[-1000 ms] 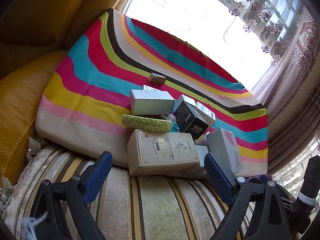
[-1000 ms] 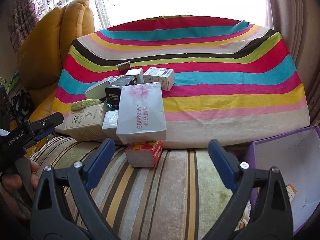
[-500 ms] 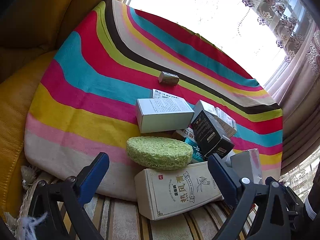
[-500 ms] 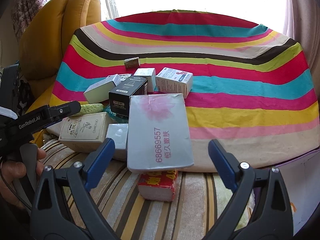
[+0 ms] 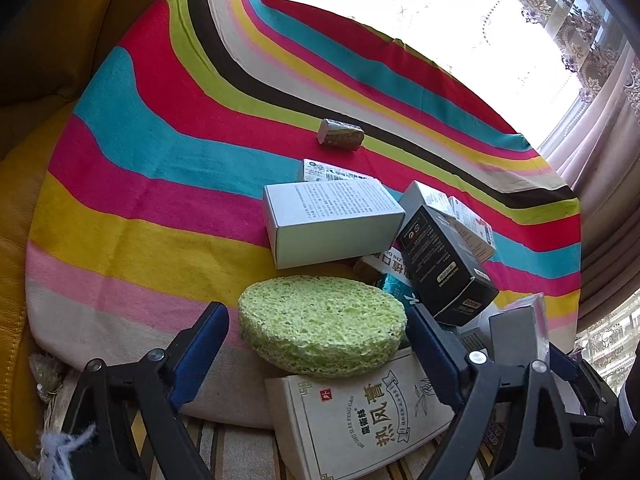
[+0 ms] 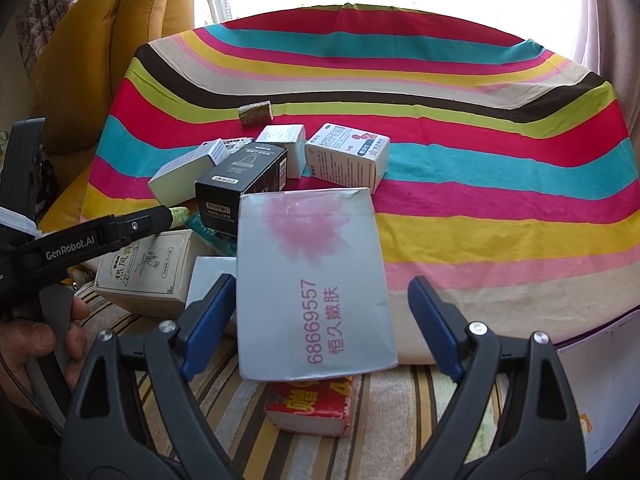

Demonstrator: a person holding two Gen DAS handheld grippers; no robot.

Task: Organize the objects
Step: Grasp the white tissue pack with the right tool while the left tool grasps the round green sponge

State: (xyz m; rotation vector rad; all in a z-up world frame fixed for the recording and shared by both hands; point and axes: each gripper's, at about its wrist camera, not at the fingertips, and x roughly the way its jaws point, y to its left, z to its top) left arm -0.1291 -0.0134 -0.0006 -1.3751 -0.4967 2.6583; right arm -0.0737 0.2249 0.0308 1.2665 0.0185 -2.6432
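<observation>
A round green sponge [image 5: 322, 326] lies on top of a cream carton with Chinese lettering [image 5: 360, 416], at the near edge of a heap of small boxes on a striped cloth [image 5: 160, 184]. The left gripper [image 5: 316, 344] is levelled at it from low down, its jaws spread wide with a blue pad on either side of the sponge; the right pad looks to be just at the sponge's edge, the left pad stands apart from it, and nothing is gripped. In the right wrist view this gripper comes in from the left edge as a black bar, with a hand [image 6: 36, 344] curled round its handle below.

Behind the sponge a white box [image 5: 332, 224] lies flat, and a black box [image 5: 444, 264] leans tilted beside it. A small wrapped block [image 5: 340, 134] sits alone farther back on the cloth.

The right gripper [image 6: 320, 320] points down along a large pale blue box with a pink flower print [image 6: 312, 284], which rests propped on a red and yellow packet [image 6: 312, 408]. Its jaws are also wide apart and hold nothing; the left pad is close against the box's side, the right pad clear of it. A purple-edged open box [image 6: 600, 344] shows at the right, on the striped seat cushion [image 6: 400, 420]
</observation>
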